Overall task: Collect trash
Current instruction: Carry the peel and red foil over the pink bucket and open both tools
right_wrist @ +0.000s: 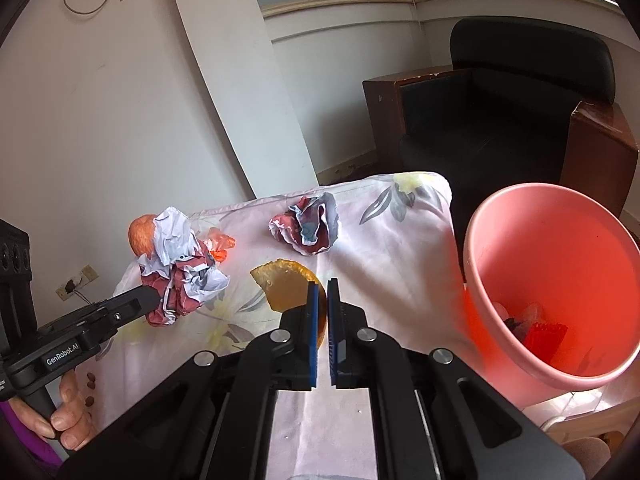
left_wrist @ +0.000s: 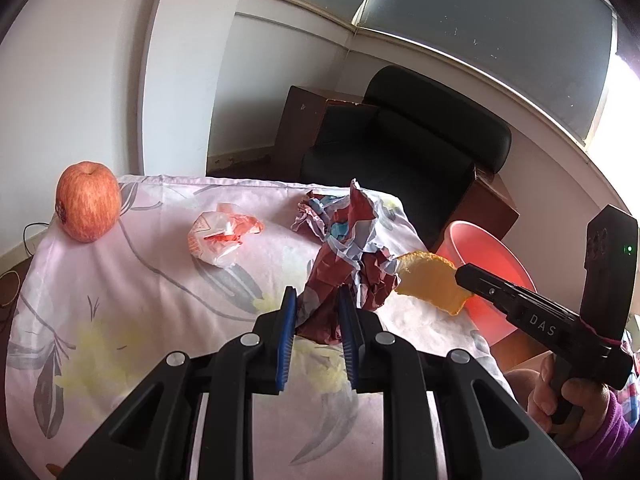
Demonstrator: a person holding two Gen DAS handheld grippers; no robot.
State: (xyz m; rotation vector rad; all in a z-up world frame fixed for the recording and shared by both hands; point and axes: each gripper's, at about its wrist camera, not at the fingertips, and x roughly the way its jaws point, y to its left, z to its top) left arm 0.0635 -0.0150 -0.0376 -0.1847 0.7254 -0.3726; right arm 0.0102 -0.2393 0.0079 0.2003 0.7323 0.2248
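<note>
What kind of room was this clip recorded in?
Probably a lived-in room in a home or small office: a black armchair stands by the wall, a flowered cloth covers the table, and a window blind hangs above.

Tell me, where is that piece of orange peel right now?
The orange peel is pinched in the right gripper, lifted above the flowered cloth, left of the pink bin.

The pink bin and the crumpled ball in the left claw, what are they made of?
The pink bin looks like plastic: smooth, evenly coloured, with a soft sheen and a thin moulded rim. The crumpled ball in the left claw looks like printed paper: sharp creases, white on the back, matte red print. It might be a coated wrapper.
</note>
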